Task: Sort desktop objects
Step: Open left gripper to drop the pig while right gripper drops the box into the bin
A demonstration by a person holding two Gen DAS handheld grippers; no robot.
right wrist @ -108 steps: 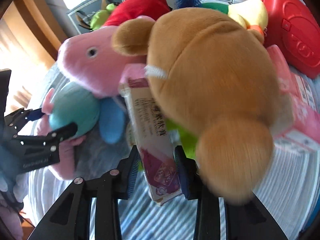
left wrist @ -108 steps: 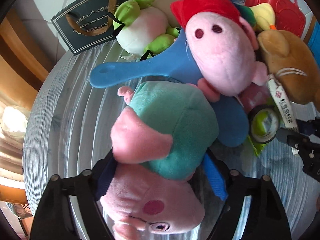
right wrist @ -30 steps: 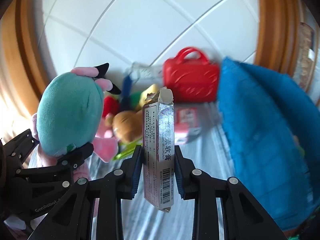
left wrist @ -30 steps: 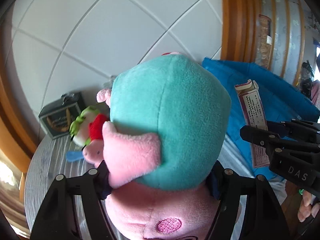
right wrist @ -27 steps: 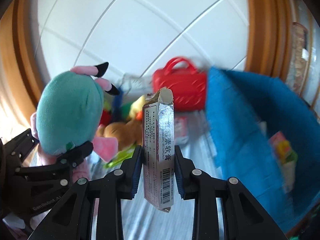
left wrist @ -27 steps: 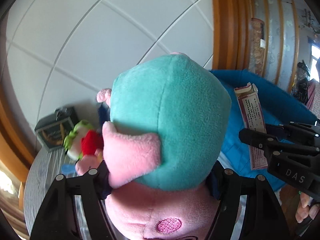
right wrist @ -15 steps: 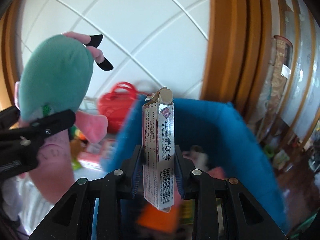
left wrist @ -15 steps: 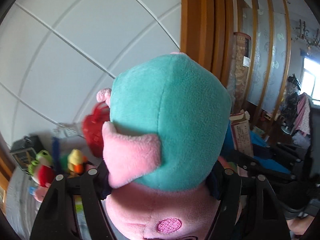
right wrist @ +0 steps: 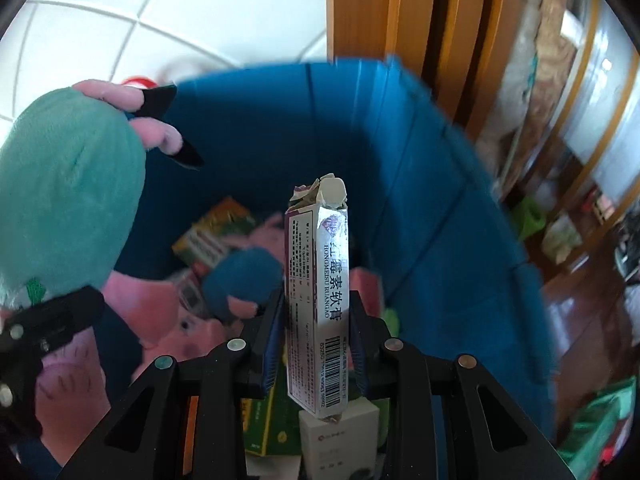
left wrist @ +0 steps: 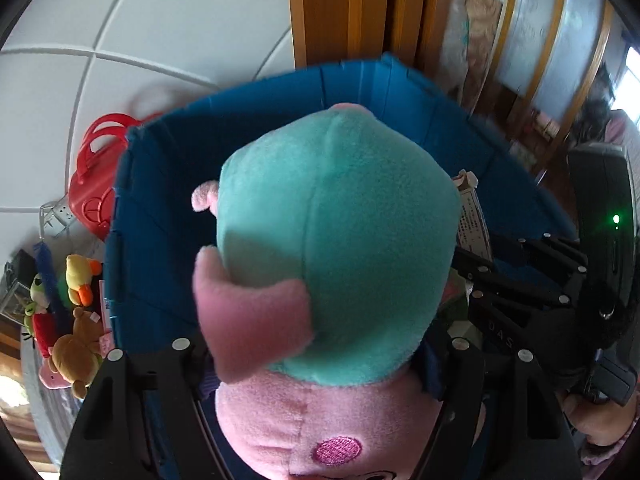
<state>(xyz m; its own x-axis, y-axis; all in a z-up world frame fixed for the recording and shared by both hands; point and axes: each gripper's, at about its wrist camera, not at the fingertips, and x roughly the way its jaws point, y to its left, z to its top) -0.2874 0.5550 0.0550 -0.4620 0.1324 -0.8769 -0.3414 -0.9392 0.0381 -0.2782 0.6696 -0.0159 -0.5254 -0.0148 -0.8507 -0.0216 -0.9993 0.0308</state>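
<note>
With both loads above the blue fabric bin (right wrist: 432,200), my right gripper (right wrist: 316,344) clamps the upright ointment carton (right wrist: 317,280); my left gripper (left wrist: 316,360) clamps the teal-and-pink plush pig (left wrist: 336,248).

The ointment box (right wrist: 316,300) reads "HONGMEISU RUANGAO" beside Chinese characters, with a barcode below. The right gripper (left wrist: 500,332) body reads "DAS".

— What sits on the striped worktop (left wrist: 40,396)?
— A brown bear plush (left wrist: 76,356), a yellow duck plush (left wrist: 78,276), a green frog plush (left wrist: 34,296), a red case (left wrist: 94,184), and the blue bin (left wrist: 132,264) beside them.
</note>
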